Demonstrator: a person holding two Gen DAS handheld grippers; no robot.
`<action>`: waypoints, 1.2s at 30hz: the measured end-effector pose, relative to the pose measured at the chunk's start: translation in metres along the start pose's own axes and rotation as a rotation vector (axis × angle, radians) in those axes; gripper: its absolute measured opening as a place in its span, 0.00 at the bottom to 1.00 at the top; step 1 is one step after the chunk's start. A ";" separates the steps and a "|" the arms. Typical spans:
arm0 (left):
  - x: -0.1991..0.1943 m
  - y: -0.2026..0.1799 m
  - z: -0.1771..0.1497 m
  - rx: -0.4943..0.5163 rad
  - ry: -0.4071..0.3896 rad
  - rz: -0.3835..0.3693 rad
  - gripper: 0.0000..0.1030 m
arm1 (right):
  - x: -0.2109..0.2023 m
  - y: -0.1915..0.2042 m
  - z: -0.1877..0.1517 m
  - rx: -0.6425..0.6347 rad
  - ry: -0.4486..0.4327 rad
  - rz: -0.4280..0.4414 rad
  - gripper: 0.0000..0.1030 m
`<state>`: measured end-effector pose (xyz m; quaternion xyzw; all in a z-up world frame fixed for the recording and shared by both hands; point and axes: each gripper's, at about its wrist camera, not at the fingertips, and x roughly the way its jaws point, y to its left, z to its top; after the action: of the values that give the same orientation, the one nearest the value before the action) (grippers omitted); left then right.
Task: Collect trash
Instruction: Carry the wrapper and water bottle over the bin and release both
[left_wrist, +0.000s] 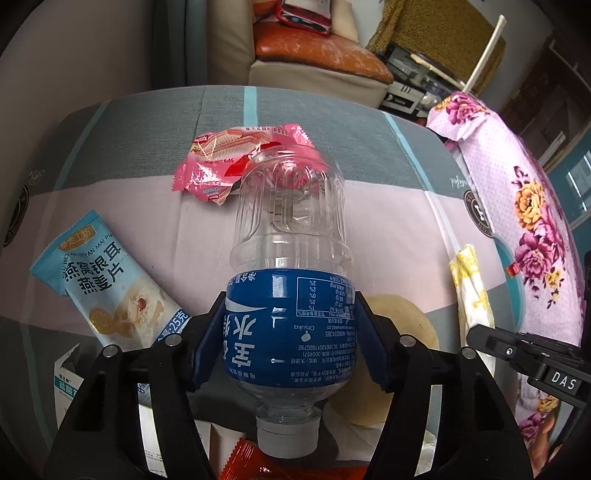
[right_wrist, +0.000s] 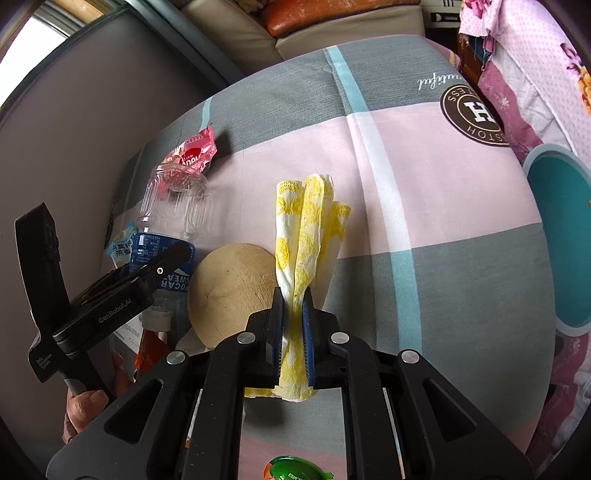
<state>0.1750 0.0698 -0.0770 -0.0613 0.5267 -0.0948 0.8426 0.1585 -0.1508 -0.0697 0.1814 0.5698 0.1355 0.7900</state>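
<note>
both grippers loaded, teal bin waits at right

left wrist view: blue pads of my left gripper (left_wrist: 290, 332) press on the blue label of an empty plastic bottle (left_wrist: 290, 266), which points away from me with its grey cap (left_wrist: 287, 435) nearest the lens and its clear base raised over the bedspread (left_wrist: 388, 206). the grip sits on the label band, close to the cap end, so i judge the long clear body could swing; i would keep the wrist level and move slowly. litter not yet collected lies on the cloth: a pink wafer wrapper (left_wrist: 225, 166) beyond the bottle, a light blue oat packet (left_wrist: 110, 284) at left, an orange wrapper (left_wrist: 251, 465) under the cap.

right wrist view: fingers of my right gripper (right_wrist: 293, 343) are pinched hard on a crumpled yellow-printed napkin (right_wrist: 306, 236), its loose folds fanning forward above the bedspread. a tan round object (right_wrist: 232, 288), which i cannot identify, sits just left of the napkin. a teal bin (right_wrist: 561, 236) shows at the right edge, well apart from both loads. my judgement: carry the napkin over first, let go only when the folds hang inside the rim, since loose paper drifts. the bottle should follow with its base leading and release low, so it does not bounce out.
</note>
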 end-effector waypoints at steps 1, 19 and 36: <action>-0.003 -0.001 -0.001 -0.003 -0.007 0.001 0.64 | -0.002 -0.002 0.000 0.003 -0.004 -0.001 0.09; -0.042 -0.080 -0.018 0.140 -0.059 -0.004 0.64 | -0.049 -0.043 -0.008 0.071 -0.094 0.044 0.09; -0.010 -0.183 -0.043 0.339 0.054 0.012 0.64 | -0.094 -0.145 -0.028 0.263 -0.204 0.113 0.09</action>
<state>0.1150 -0.1067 -0.0499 0.0876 0.5258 -0.1787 0.8270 0.1031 -0.3169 -0.0616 0.3278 0.4883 0.0850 0.8043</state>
